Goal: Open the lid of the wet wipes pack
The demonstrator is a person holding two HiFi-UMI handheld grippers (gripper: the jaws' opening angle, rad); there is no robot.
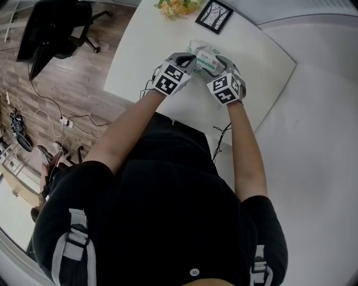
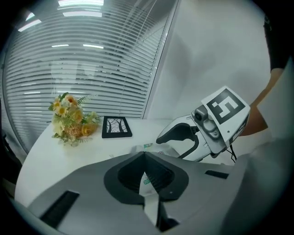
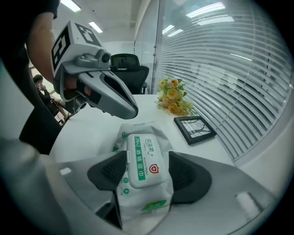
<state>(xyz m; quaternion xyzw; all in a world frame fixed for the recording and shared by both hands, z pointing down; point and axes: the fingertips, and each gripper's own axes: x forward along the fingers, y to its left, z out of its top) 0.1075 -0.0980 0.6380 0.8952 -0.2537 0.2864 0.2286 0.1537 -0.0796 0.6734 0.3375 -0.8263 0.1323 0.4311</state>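
A white wet wipes pack (image 3: 143,183) with green print sits between my right gripper's (image 3: 144,172) dark pads, which press on both its long sides. Its flat white lid (image 3: 144,158) lies closed and faces up. My left gripper (image 2: 146,176) is shut on a thin white and green edge of the pack (image 2: 147,183). From the head view the pack (image 1: 208,60) lies low over the white table (image 1: 140,61), with the left gripper (image 1: 189,62) at its left end and the right gripper (image 1: 224,68) at its right. Whether the pack rests on the table is hidden.
A bunch of yellow flowers (image 1: 178,6) and a small black picture frame (image 1: 214,15) stand at the table's far side. Left of the table, a black office chair (image 1: 61,28) stands on the wooden floor with cables (image 1: 61,117) nearby. Window blinds (image 3: 229,59) run behind the table.
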